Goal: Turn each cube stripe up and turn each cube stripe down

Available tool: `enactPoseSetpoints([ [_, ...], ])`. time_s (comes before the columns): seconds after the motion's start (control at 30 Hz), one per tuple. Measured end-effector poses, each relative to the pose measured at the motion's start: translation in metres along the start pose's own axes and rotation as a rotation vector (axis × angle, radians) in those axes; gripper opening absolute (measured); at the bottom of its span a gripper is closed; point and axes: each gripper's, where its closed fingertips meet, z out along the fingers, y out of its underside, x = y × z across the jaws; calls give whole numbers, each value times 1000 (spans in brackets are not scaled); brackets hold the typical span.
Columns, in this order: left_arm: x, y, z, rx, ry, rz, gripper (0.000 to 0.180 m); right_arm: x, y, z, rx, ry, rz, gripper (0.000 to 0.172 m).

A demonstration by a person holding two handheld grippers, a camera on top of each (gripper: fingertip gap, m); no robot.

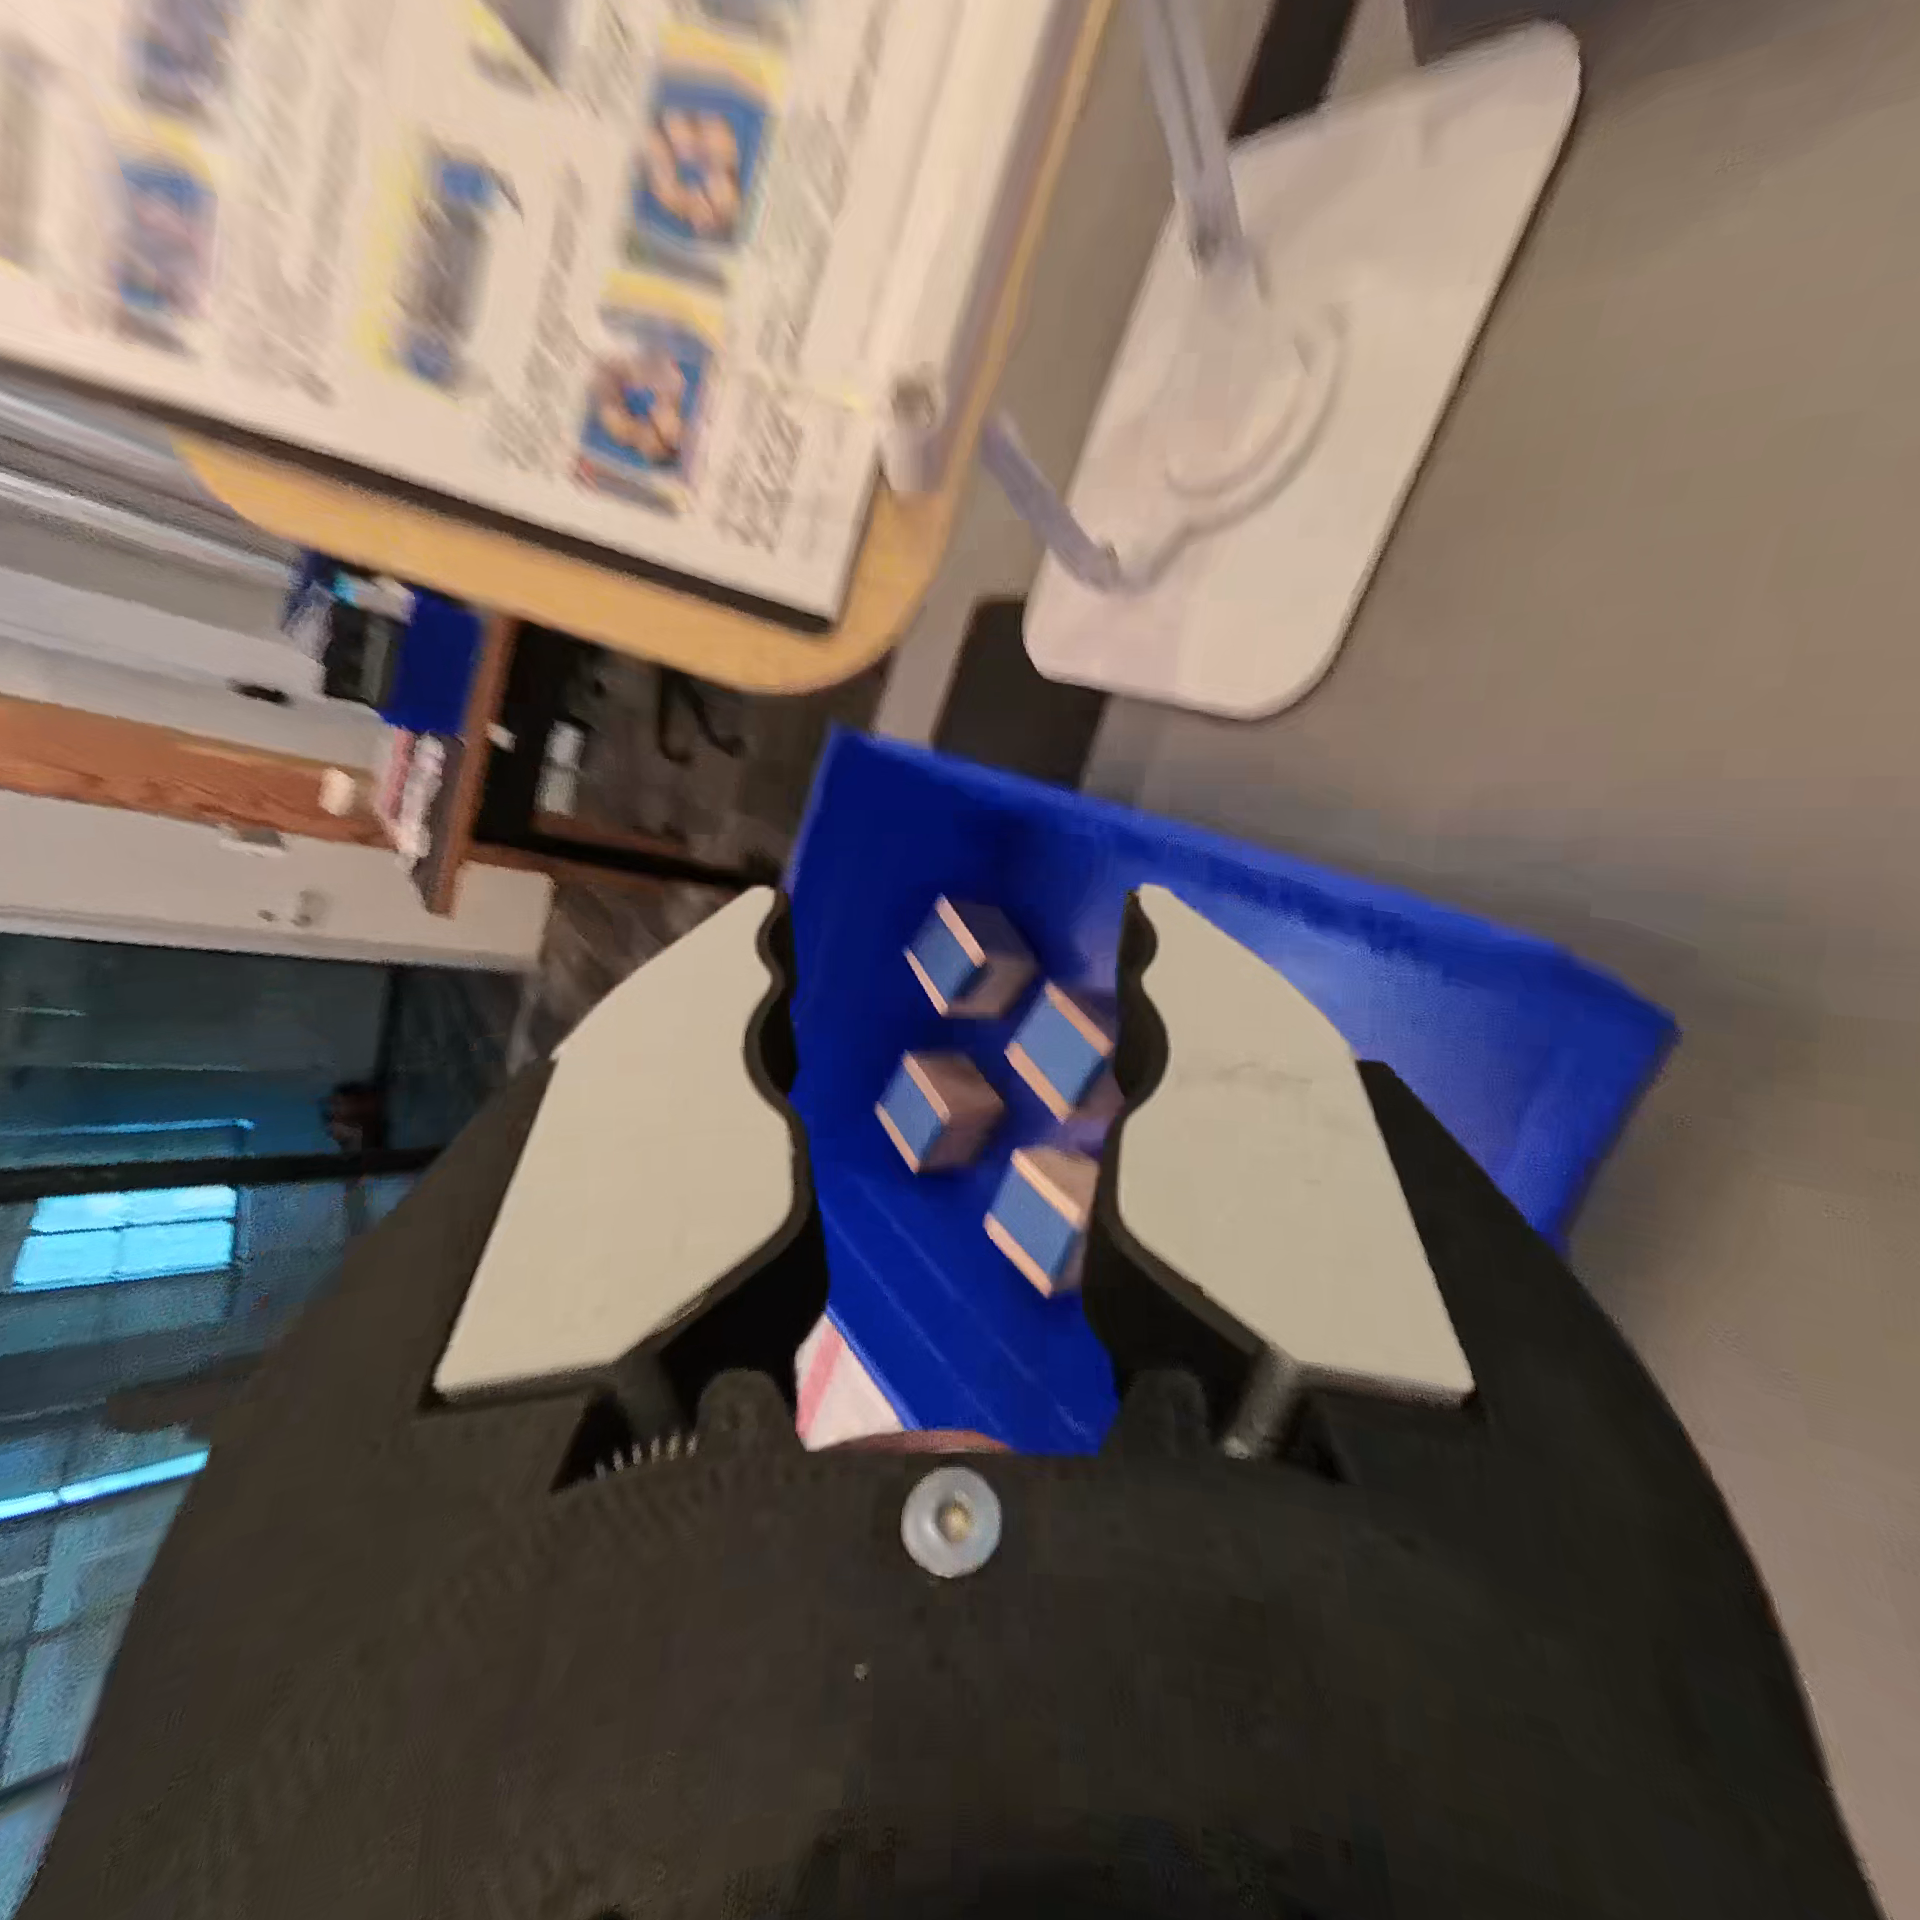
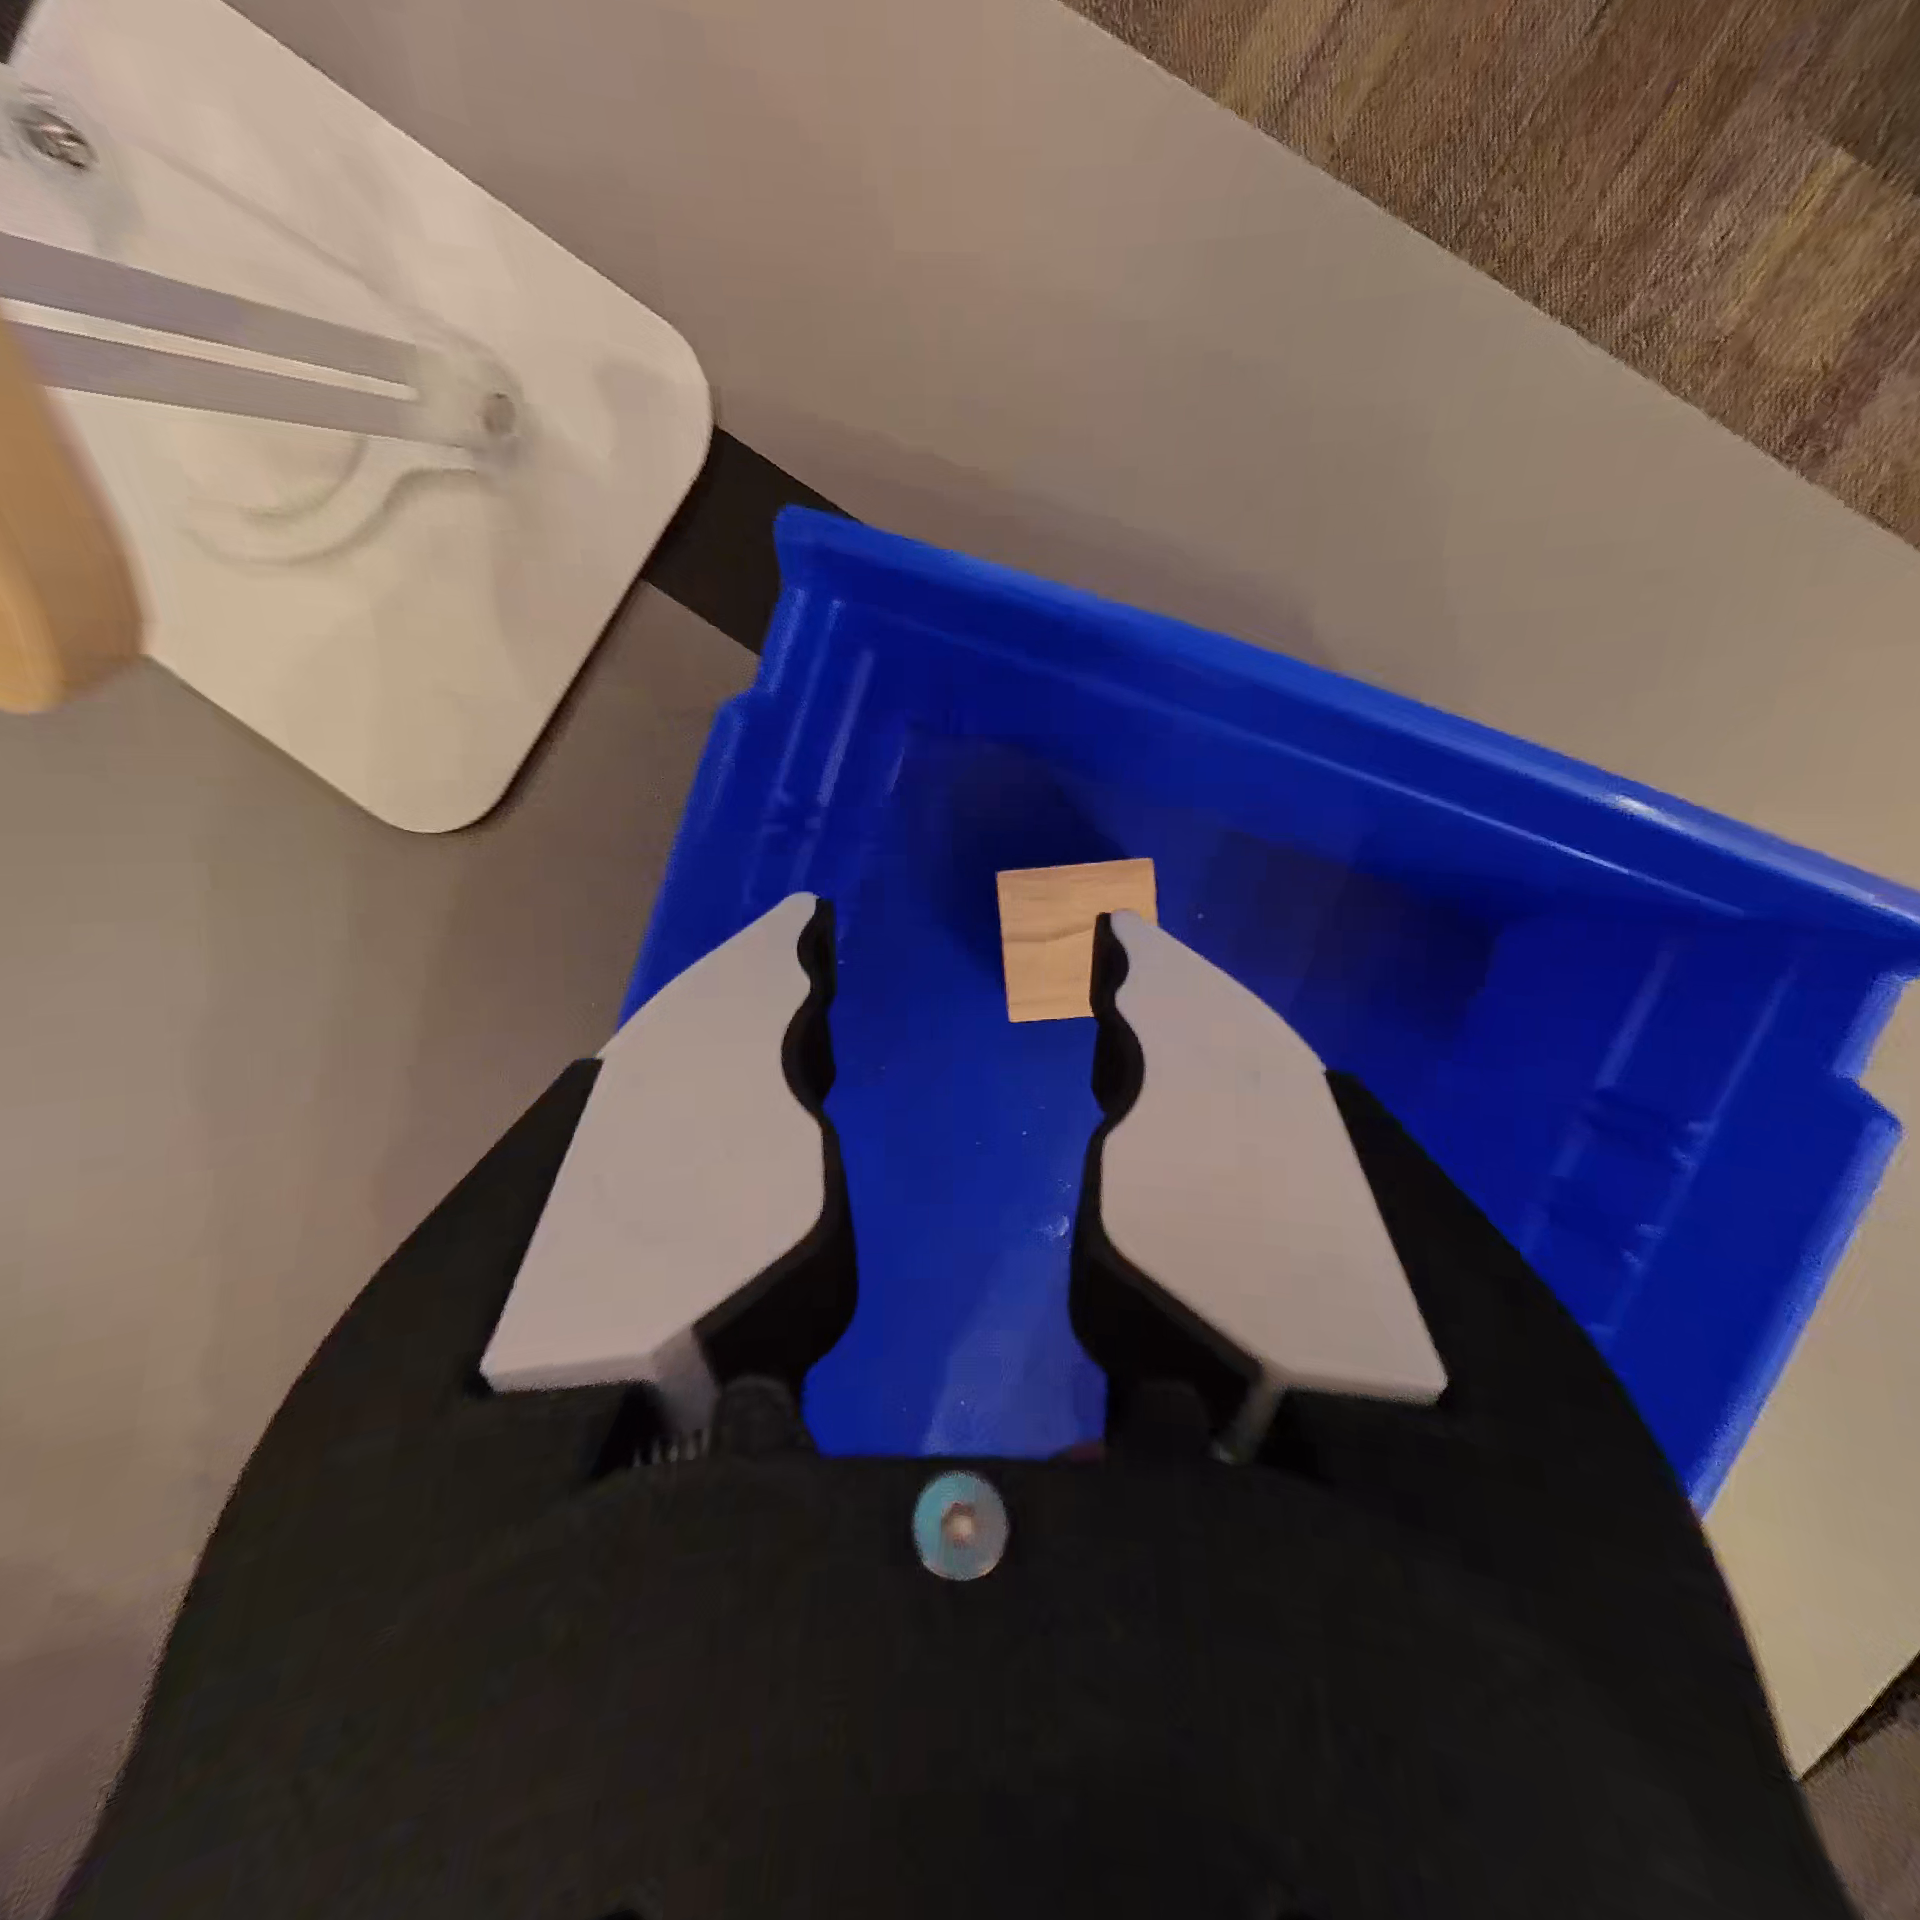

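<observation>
Your left tongs (image 1: 954,914) stand apart, gripping nothing, above a blue bin (image 1: 1299,914) where four blue-striped cubes (image 1: 1023,1091) sit clustered. Your right tongs (image 2: 961,920) also stand apart with nothing between them, over a blue bin (image 2: 1351,727) on the grey desk (image 2: 1039,260); one plain wooden cube (image 2: 1049,935) lies on its floor, partly behind the right fingertip (image 2: 1127,935).
</observation>
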Motion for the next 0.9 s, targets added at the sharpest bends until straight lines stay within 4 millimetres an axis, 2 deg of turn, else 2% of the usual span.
enactPoseSetpoints([
  [0.13,27,67,8,-269,205,-47,61,-14,-9,-10,38,-14,-42,48],
  [0.23,34,111,11,-483,248,-102,65,-27,-15,-13,51,-31,-82,48],
  [0.33,56,141,13,-638,357,-213,69,-37,-20,-15,62,-39,-111,47],
  [0.43,66,173,16,-814,378,-281,66,-44,-22,-15,63,-43,-137,46],
  [0.5,80,180,19,-852,445,-349,64,-47,-23,-17,66,-40,-151,46],
  [0.57,84,191,20,-913,450,-369,62,-50,-25,-17,70,-44,-161,45],
  [0.63,89,194,25,-924,464,-404,61,-53,-26,-18,72,-47,-170,45],
  [0.77,84,198,32,-939,413,-433,49,-58,-27,-18,72,-43,-189,45],
  [0.9,84,198,33,-927,415,-417,48,-65,-31,-24,89,-32,-212,45],
])
